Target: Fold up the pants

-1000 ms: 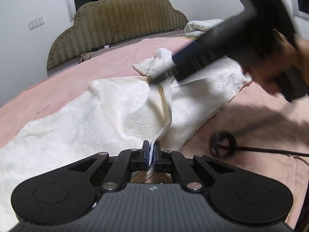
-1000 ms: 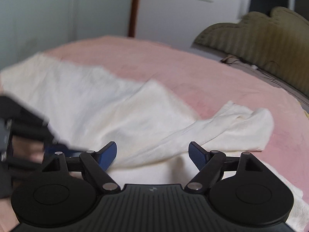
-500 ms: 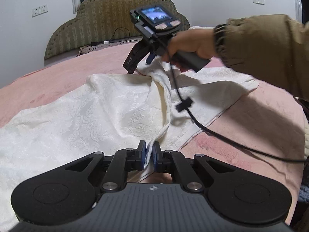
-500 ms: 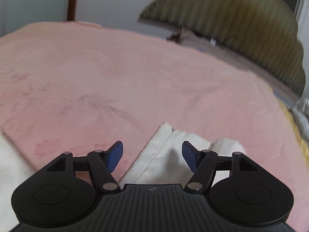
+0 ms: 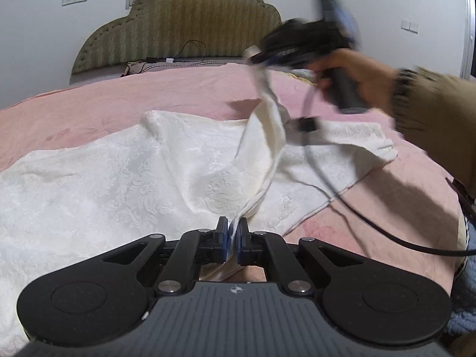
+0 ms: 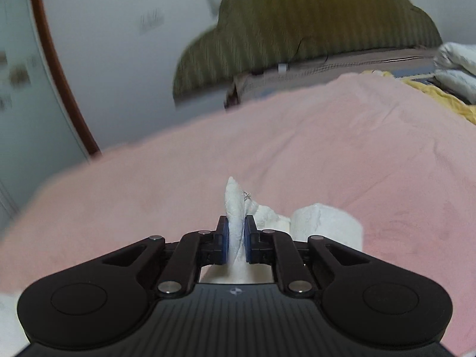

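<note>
Since the earlier frame our right gripper (image 6: pixel 236 244) has swung across the pink bedspread (image 6: pixel 327 154) and its jaws, which stood wide apart then, have just been closing; they now pinch a bunched end of the cream-white patterned fabric pants (image 5: pixel 125 178). In the left wrist view that same right gripper (image 5: pixel 258 58) is lifted clear of the bed, blurred, with a tail of cloth hanging from it down to the rest of the garment. Our left gripper (image 5: pixel 233 238) has scarcely shifted and is clamped shut on a thin edge of the same pants, close to us.

The pants lie spread over the bedspread, mostly to the left of the left gripper and reaching away toward the olive padded headboard (image 5: pixel 184 23). A raised ridge of cloth runs between the two grips, from the near hold up and away to the far one, so the garment's held edge lies roughly along the line joining our two hands. We judge the coming fold turns on that line: the right hand has the far end, the left the near one. A black cable (image 5: pixel 357 217) trails over the cloth at the right.
</note>
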Demonstrator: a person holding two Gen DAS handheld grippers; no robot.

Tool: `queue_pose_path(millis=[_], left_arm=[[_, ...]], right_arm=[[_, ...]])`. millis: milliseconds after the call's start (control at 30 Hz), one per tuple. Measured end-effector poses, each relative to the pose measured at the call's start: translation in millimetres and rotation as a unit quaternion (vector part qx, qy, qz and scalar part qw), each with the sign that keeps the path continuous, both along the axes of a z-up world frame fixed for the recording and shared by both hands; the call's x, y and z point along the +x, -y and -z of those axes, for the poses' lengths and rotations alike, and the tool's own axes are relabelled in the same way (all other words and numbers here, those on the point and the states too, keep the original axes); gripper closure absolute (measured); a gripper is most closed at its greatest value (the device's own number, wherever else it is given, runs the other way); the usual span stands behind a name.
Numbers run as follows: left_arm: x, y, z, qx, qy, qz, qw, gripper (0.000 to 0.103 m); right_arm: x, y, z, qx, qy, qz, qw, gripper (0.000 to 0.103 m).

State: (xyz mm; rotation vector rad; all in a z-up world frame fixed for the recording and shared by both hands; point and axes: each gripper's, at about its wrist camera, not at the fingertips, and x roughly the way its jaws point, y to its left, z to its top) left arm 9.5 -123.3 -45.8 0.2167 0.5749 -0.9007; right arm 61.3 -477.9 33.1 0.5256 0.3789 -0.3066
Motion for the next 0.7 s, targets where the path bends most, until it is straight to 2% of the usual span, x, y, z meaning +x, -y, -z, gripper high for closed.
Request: queue_pose_path(millis=[67, 133, 233, 300, 367, 433, 533, 600, 700], left_arm=[[1.3, -0.2, -1.6, -0.007, -0.004, -0.005, 1.0000, 0.099], [2.6, -1.0, -3.0, -0.012, -0.007, -0.010, 0.9999, 0.099], [6.9, -2.5, -4.4, -0.020, -0.023, -0.022, 0.9993, 0.099], [11.0, -2.9, -6.4, -0.028, -0.040, -0.034, 0.9982, 0.099], [12.8, -5.2, -11.1, -0.038, -0.045, -0.050, 0.9970, 0.099], [11.1, -10.4, -17.9, -0.046, -0.036, -0.060, 0.9965, 0.099], [8.7, -15.8, -25.1, -0.047, -0.030, -0.046, 0.9974, 0.100], [4.9, -17.5, -23.9, -0.037, -0.022, -0.027, 0.9987, 0.100], [0.4, -19.3, -18.1, -0.022, -0.023, -0.007, 0.9995, 0.099]], right_arm=[[-33.2, 8.6, -12.2, 0.020, 0.041, 0.010, 0.999, 0.093], [-59.3, 16.9, -18.0, 0.040, 0.060, 0.016, 0.997, 0.093], [-83.5, 29.3, -17.0, 0.073, 0.064, 0.018, 0.995, 0.093], [-81.0, 40.5, -13.6, 0.093, 0.052, 0.017, 0.994, 0.093], [-78.3, 43.2, -19.0, 0.084, 0.051, 0.022, 0.995, 0.093], [-88.7, 31.4, -33.9, 0.059, 0.092, 0.014, 0.994, 0.093], [-119.4, 10.0, -49.7, 0.010, 0.147, 0.014, 0.989, 0.093], [-147.9, 5.5, -36.6, 0.025, 0.145, 0.034, 0.989, 0.093], [-185.1, 10.5, 5.6, 0.062, 0.087, 0.086, 0.991, 0.093]])
